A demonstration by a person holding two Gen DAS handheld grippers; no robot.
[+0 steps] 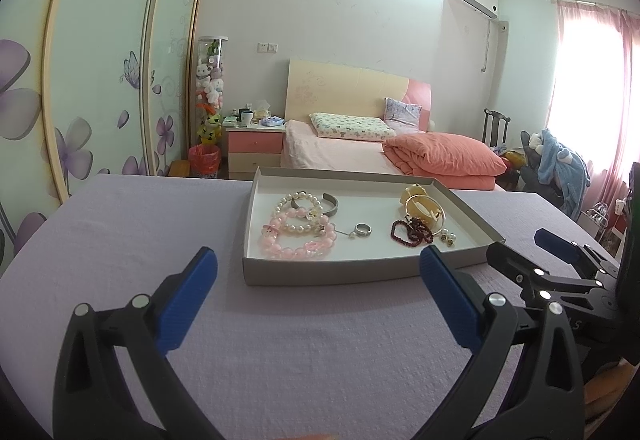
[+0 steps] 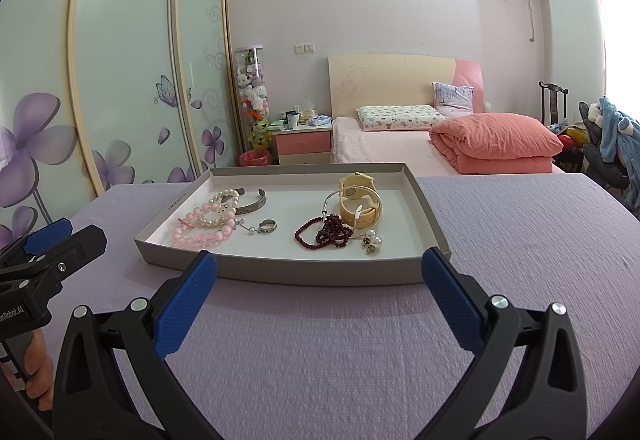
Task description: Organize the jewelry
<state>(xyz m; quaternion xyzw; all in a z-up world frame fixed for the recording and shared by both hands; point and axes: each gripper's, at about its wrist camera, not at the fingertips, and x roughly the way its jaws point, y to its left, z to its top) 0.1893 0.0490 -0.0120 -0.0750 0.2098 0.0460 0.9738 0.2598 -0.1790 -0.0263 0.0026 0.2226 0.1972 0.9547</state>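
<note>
A shallow grey box tray (image 1: 360, 270) (image 2: 280, 272) lies on the lilac tablecloth. It holds pink bead bracelets (image 1: 298, 242) (image 2: 200, 232), a pearl bracelet (image 1: 298, 200), a silver cuff (image 2: 256, 200), a silver ring (image 1: 363, 229) (image 2: 267, 226), dark red beads (image 1: 412, 232) (image 2: 324, 232), a yellow watch with a bangle (image 2: 358, 200) (image 1: 424, 206) and pearl earrings (image 2: 373, 242). My left gripper (image 1: 318, 268) is open and empty, just before the tray's near wall. My right gripper (image 2: 319, 270) is open and empty at the same wall.
The lilac cloth-covered table (image 2: 520, 240) extends left and right of the tray. The right gripper shows at the right edge of the left wrist view (image 1: 560, 264); the left gripper shows at the left edge of the right wrist view (image 2: 44, 252). A bed (image 2: 440, 144) and wardrobe stand behind.
</note>
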